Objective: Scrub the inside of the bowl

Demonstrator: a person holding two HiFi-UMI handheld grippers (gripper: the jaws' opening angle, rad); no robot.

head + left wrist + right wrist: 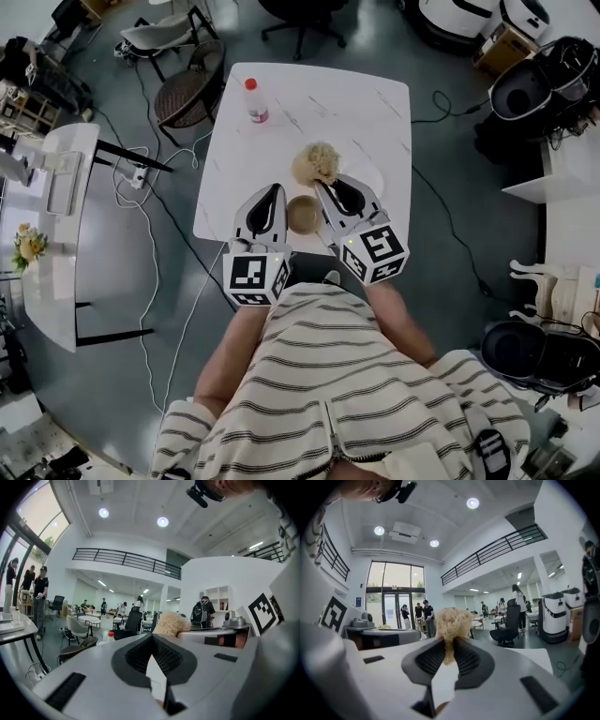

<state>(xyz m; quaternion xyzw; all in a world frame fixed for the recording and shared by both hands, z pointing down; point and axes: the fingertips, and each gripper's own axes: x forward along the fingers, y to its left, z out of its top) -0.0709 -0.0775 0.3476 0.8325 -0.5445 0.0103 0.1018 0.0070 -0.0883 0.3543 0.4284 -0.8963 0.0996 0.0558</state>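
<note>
A small brown bowl point(302, 214) sits near the front edge of the white table point(356, 103), between my two grippers. Just beyond it is a beige fibrous scrubber point(315, 162). My right gripper point(323, 187) points at the scrubber; in the right gripper view its jaws point(449, 641) are closed on the lower fibres of the scrubber point(452, 620). To the left of the bowl is my left gripper point(275, 190). Its jaws point(152, 638) meet at the tips with nothing between them, and the scrubber point(171, 623) shows past the right gripper's body.
A clear bottle with a red cap point(255, 100) stands at the table's far left. A wicker chair point(187, 89) is beyond the far left corner, and cables point(155, 202) run over the floor to the left. Several people stand in the hall behind.
</note>
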